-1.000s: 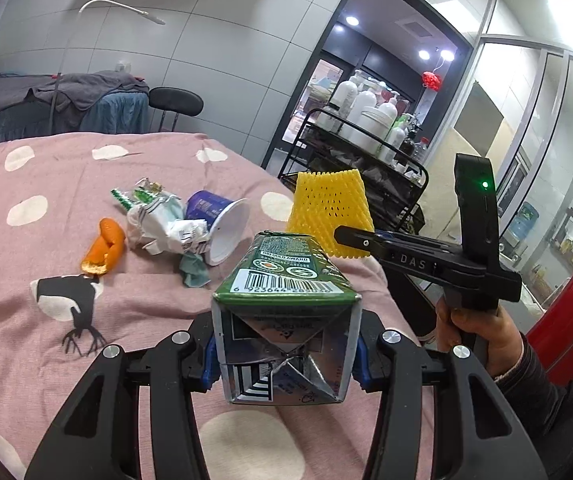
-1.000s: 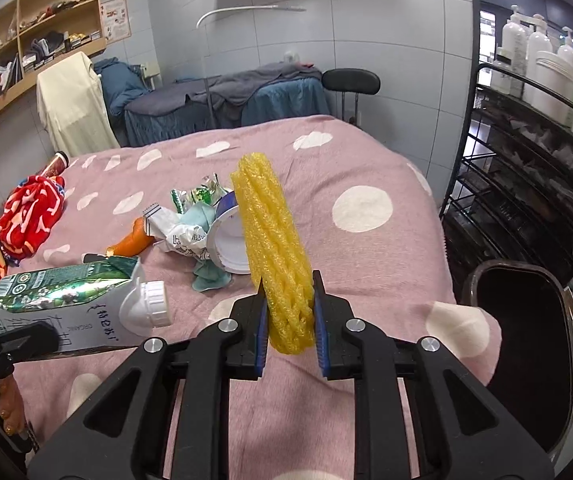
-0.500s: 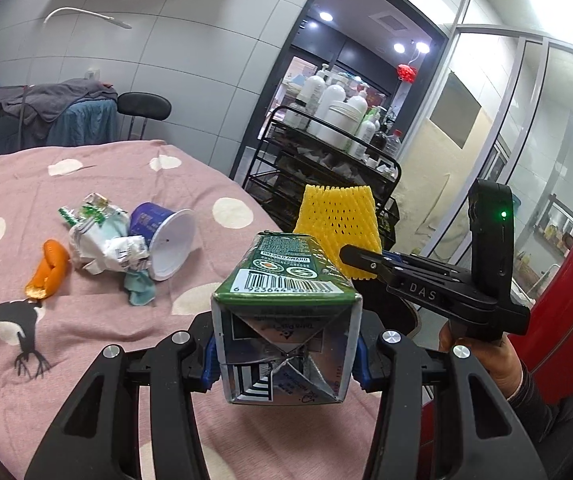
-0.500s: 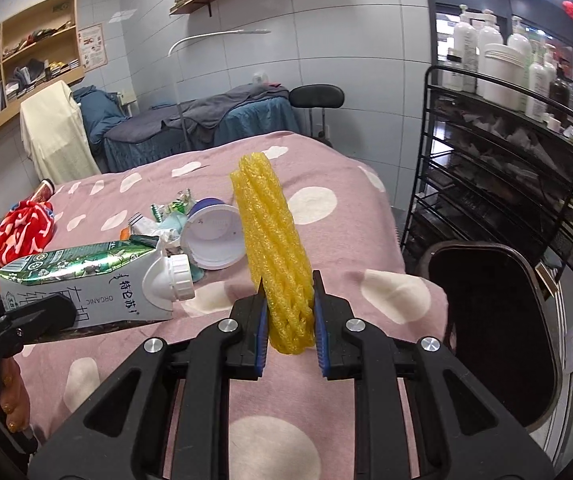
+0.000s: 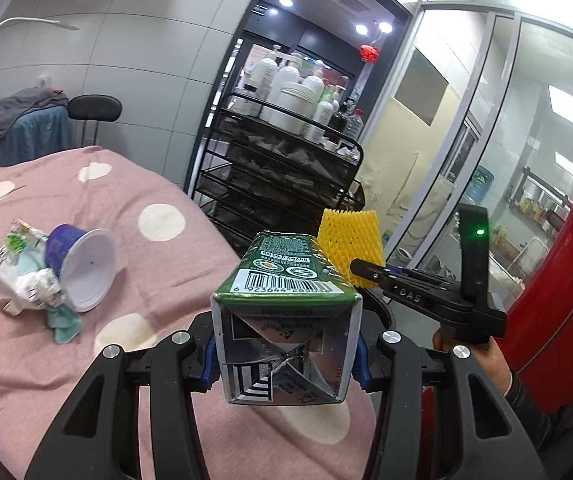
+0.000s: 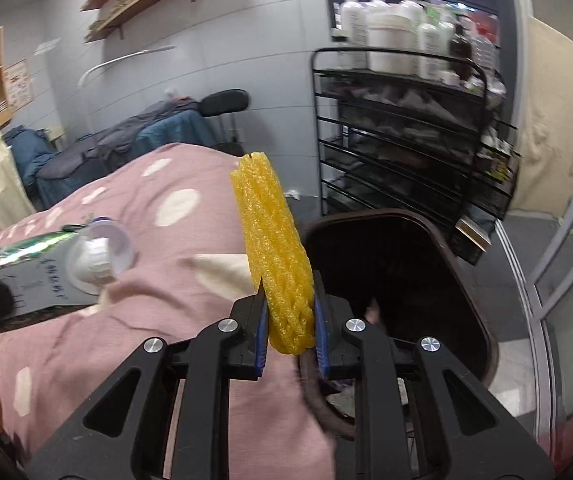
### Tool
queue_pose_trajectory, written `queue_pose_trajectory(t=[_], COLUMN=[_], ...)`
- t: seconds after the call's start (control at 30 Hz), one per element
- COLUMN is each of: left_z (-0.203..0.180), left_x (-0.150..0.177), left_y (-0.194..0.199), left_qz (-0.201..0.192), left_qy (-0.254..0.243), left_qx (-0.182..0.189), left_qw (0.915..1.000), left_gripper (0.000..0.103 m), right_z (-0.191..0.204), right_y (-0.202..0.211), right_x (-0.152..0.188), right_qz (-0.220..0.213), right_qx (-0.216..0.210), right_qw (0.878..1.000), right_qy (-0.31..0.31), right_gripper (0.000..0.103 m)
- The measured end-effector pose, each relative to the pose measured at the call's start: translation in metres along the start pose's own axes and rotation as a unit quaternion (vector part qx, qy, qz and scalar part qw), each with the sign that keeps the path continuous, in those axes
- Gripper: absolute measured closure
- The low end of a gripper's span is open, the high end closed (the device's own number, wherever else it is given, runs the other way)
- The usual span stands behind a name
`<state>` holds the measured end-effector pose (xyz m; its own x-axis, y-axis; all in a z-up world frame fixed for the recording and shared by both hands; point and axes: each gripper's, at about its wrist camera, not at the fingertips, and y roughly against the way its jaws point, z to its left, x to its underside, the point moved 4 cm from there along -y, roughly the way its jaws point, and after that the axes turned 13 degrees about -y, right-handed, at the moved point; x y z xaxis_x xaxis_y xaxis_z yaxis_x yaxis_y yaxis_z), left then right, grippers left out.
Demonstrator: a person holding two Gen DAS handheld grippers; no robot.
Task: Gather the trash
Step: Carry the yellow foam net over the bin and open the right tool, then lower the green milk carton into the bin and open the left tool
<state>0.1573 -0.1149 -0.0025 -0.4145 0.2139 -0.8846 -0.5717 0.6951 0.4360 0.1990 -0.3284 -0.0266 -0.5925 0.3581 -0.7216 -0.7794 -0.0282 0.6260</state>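
At the bed's edge:
Left gripper (image 5: 286, 354): clamped on green carton (image 5: 286, 304).
Right gripper (image 6: 289, 330): pinching yellow foam net (image 6: 274, 248) above dark bin (image 6: 482, 332).

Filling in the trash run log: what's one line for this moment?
left gripper: shut on green carton | right gripper: shut on yellow foam net, at dark bin | cup, wrappers: on bed

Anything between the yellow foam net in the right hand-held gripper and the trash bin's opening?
Nothing shows between them in the right wrist view: the foam net sits clamped at the near rim of the bin, whose dark opening lies just beyond.
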Motion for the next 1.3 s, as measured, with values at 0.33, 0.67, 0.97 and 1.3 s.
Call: queue_pose_trajectory(t=[0.33,0.67,0.97,1.3], left_z=[-0.024,-0.054,-0.071,-0.100], left_x=[-0.007,-0.013,-0.030,-0.028], left_y=[-0.046,-0.084,-0.134,-0.186], left_qz=[0.035,0.067,0.100,0.161], left_qy=[-0.009,-0.039,-0.048,-0.072], left_qx=[0.027,0.049,0.052,0.067], left_qw=[0.9990,0.9958,0.9925,0.9821], left_gripper=[0.054,0.054,0.054,0.054], right_z=[-0.075,-0.091,-0.086,-0.084], right_y=[-0.049,-0.038,-0.005,0.014], right_x=[0.023,0.045,0.056,0.062], right_qz=[0.057,0.045,0.014,-0.006], right_qx=[0.066,0.085,0.095,0.097], right_qw=[0.994,0.992,0.993,0.993], right_qy=[-0.071,-0.076,-0.063,-0.071], right_gripper=[0.068,0.025,0.016,0.014])
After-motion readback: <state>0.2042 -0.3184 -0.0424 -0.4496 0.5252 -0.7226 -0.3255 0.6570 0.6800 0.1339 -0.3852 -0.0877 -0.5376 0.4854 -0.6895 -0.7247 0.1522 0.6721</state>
